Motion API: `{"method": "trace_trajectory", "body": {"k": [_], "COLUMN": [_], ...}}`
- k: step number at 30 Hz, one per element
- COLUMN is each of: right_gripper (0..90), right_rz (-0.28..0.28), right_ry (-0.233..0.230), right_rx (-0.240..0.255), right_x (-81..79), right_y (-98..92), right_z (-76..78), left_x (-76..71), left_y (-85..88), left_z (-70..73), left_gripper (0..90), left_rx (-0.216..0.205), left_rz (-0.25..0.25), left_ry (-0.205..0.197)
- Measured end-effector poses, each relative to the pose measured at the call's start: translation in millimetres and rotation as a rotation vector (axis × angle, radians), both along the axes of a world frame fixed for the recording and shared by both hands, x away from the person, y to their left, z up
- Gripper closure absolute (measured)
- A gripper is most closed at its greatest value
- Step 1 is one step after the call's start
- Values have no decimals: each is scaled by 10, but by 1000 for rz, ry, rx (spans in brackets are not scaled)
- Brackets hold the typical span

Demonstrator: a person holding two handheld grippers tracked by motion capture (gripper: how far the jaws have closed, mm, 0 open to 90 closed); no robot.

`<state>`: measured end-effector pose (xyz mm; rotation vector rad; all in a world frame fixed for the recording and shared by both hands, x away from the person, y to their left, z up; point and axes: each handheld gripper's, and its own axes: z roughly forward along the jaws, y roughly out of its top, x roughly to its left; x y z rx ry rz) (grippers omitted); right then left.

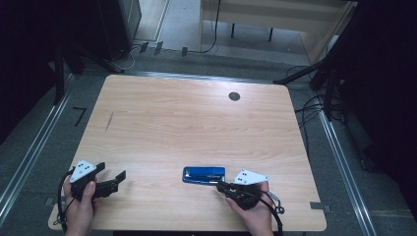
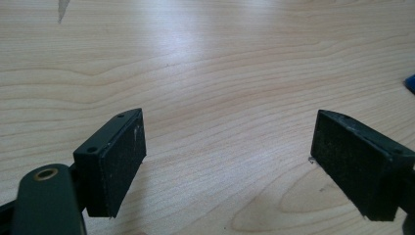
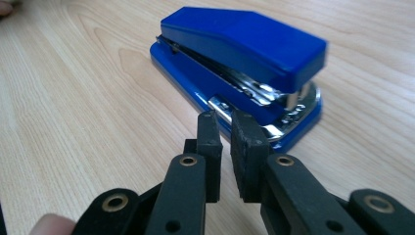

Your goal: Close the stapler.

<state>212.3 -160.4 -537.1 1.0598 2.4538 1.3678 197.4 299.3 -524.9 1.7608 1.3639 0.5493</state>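
Right claw (image 3: 226,122) nearly shut, holding nothing, at the blue stapler (image 3: 244,54); widen it first (left claw (image 2: 227,161) idles wide).

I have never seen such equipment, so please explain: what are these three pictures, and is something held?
A person holds two hand tools with black fingers. The high view looks down on a wooden table. The left gripper stands wide open over bare wood. The other two pictures come from cameras on each tool. The right gripper, nearly shut with a thin gap, points at the front end of a blue stapler lying on the table. Nothing is held.
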Motion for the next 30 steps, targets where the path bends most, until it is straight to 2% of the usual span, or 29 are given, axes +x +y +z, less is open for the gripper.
{"method": "trace_trajectory", "body": {"k": [6,17,30], "right_gripper": [781,559,376], "right_rz": [-17,-72,-145], "right_ry": [-7,-22,-82], "right_rx": [15,12,64], "right_x": [-3,9,4], "right_y": [-123,-256,-433], "right_z": [53,75,157], "left_x": [0,-1,-3], "left_y": [1,3,6], "left_z": [0,1,1], "left_gripper": [136,136,138], "left_rx": [1,0,-2], "left_rz": [2,2,0], "left_ry": [0,0,-2]}}
